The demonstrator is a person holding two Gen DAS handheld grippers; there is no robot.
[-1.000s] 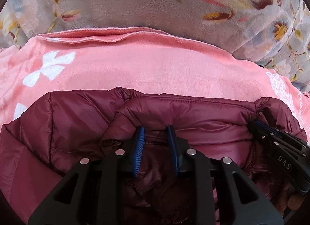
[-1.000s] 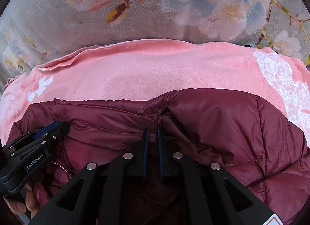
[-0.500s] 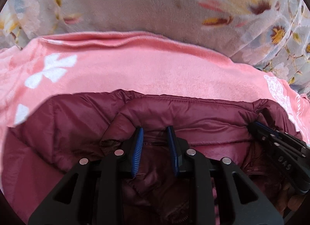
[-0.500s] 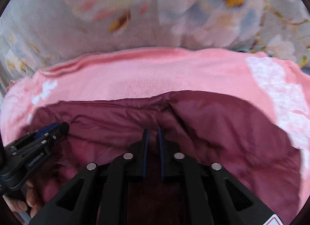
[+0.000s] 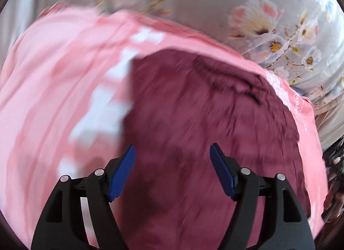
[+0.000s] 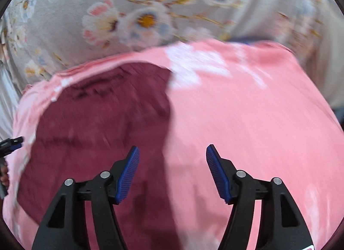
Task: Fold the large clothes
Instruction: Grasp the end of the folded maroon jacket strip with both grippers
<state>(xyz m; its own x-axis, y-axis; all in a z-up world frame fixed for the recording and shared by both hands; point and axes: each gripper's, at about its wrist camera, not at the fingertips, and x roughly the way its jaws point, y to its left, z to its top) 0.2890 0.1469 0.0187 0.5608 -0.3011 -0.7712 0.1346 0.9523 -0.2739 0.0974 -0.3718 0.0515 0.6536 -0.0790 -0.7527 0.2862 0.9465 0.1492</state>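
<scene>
A maroon puffer jacket point(image 5: 204, 125) lies folded flat on a pink blanket point(image 5: 53, 99). It also shows in the right wrist view point(image 6: 103, 125), left of centre. My left gripper point(image 5: 172, 151) is open and empty above the jacket's near left part. My right gripper point(image 6: 172, 151) is open and empty above the jacket's right edge and the pink blanket point(image 6: 247, 121). The left gripper's tip point(image 6: 11, 143) shows at the right wrist view's left edge. Both views are blurred by motion.
The pink blanket with white prints lies on a grey floral bedspread point(image 5: 268, 13), which also fills the top of the right wrist view point(image 6: 107, 13). A dark shape point(image 5: 335, 164), too blurred to identify, sits at the far right.
Both grippers have let go of the jacket's collar edge and opened wide. They have pulled back and up, and the jacket now lies flat on the blanket.
</scene>
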